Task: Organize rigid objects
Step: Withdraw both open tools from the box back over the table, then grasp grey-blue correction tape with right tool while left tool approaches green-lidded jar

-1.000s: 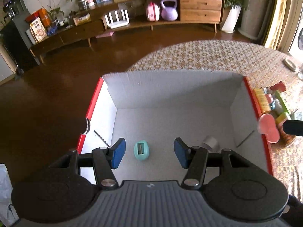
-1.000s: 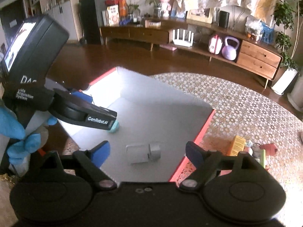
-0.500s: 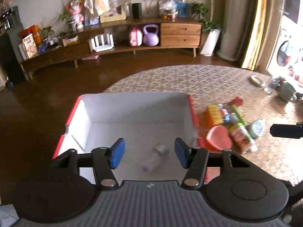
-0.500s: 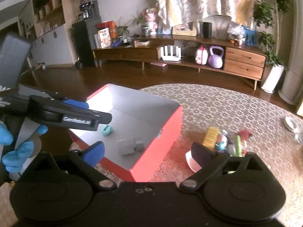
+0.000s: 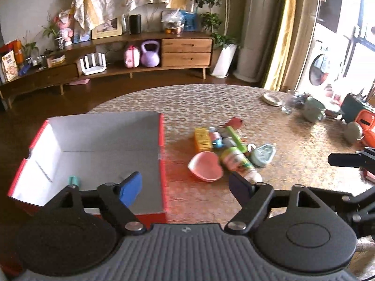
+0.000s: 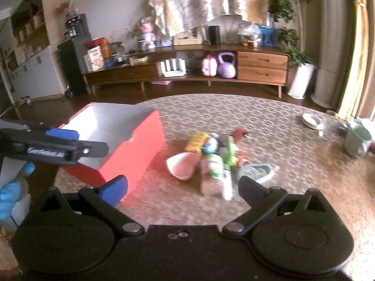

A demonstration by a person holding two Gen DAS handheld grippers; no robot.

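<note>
bare table [image 5: 194,208] between red box [image 5: 161,149] and pile [image 5: 225,149].

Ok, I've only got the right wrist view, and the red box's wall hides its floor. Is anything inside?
Observer: Yes. A small teal item lies on the floor of the red box, close to its near wall.
Operator: And the left claw, is it carrying anything?
Observer: No. From its own camera, the left claw has just been opening its jaws, and nothing is between them.
Operator: What's on the table past the mug?
Observer: Beyond the mug, a dark green holder stands with an orange item next to it.
</note>
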